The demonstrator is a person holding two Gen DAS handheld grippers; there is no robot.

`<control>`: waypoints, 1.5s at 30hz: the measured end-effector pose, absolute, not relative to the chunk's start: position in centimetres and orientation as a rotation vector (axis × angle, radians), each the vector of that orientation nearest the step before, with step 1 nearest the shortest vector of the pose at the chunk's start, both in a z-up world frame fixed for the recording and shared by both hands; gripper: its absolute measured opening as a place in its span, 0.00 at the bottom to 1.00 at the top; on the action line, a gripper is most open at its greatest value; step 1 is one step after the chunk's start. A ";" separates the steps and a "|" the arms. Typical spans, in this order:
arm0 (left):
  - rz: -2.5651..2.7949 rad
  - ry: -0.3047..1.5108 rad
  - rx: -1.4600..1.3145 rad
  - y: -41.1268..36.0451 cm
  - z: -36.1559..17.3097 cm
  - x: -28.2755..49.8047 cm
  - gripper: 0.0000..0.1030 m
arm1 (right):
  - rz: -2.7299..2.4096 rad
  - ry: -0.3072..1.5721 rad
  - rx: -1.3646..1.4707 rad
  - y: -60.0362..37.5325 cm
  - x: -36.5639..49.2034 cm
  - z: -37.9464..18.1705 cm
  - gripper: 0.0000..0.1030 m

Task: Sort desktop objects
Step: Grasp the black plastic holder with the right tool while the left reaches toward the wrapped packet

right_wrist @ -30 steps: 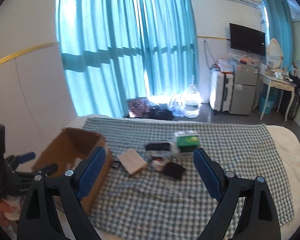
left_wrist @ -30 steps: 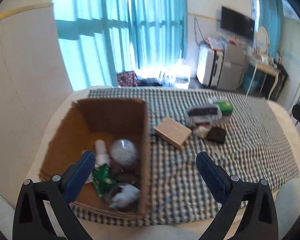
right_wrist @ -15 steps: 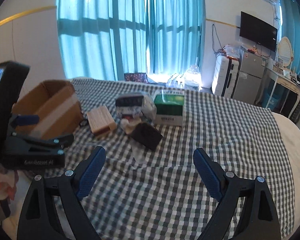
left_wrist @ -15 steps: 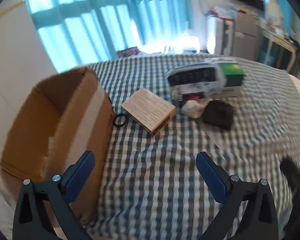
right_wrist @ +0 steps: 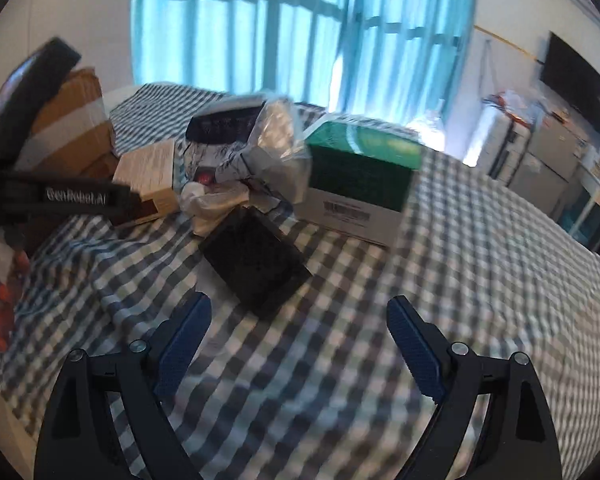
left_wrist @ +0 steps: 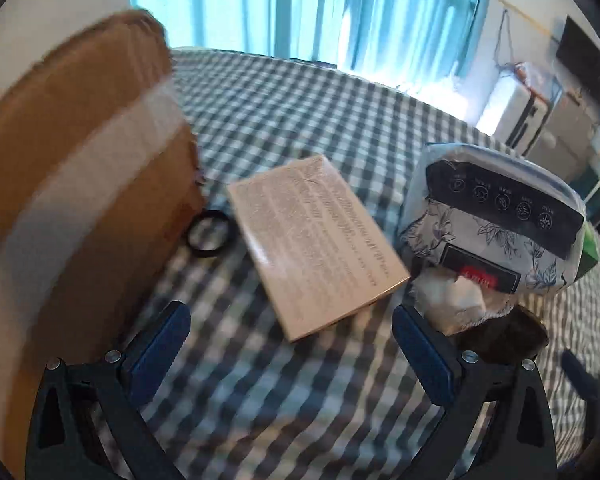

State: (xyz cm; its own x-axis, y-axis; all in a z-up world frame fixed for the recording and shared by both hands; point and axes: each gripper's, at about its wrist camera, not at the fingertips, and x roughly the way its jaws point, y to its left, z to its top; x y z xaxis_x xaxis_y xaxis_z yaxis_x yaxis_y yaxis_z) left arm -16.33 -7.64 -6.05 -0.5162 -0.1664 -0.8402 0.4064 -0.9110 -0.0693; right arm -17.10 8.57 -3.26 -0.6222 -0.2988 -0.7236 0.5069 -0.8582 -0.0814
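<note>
A tan flat box (left_wrist: 316,240) lies on the checked cloth just ahead of my open, empty left gripper (left_wrist: 290,348). A black ring (left_wrist: 209,233) lies between it and the cardboard box (left_wrist: 72,184) at the left. A plastic-wrapped patterned pack (left_wrist: 496,216) and a crumpled white wad (left_wrist: 456,300) sit to the right. My right gripper (right_wrist: 298,340) is open and empty, just short of a black square item (right_wrist: 254,260). Behind it are the wrapped pack (right_wrist: 244,148), the tan box (right_wrist: 150,172) and a green-and-white box (right_wrist: 360,176).
The checked cloth (right_wrist: 480,260) covers the table. The left gripper's body (right_wrist: 60,196) and the hand holding it show at the left of the right wrist view. Curtains, a window, a TV and furniture stand behind.
Both grippers have moved down and forward toward the objects. The left one left the cardboard box and now faces the tan box. The right one closed in on the black square item. Both stay open.
</note>
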 end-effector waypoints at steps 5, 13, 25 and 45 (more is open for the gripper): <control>-2.469 0.297 1.291 -8.1 -7.6 -17.4 1.00 | -2.464 0.542 1.004 5.9 -18.8 -5.3 0.87; -2.479 0.349 1.344 -9.1 -8.4 -17.1 1.00 | -2.501 0.660 0.937 3.1 -18.6 -5.6 0.83; -2.584 0.340 1.143 -8.6 -5.1 -14.6 1.00 | -2.691 0.507 1.161 9.4 -18.0 -4.0 0.48; -2.220 0.627 1.411 -9.1 -8.1 -21.3 1.00 | -2.692 0.217 1.254 13.2 -19.6 -4.3 0.30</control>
State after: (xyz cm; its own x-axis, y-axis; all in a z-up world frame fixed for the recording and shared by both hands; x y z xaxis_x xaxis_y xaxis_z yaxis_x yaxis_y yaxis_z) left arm -21.28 -9.12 -8.11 -0.3872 -0.1172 -0.9145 0.5782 -0.8035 -0.1418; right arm -19.60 13.23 -4.27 -0.6343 -0.0866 -0.7682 0.2083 -0.9761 -0.0619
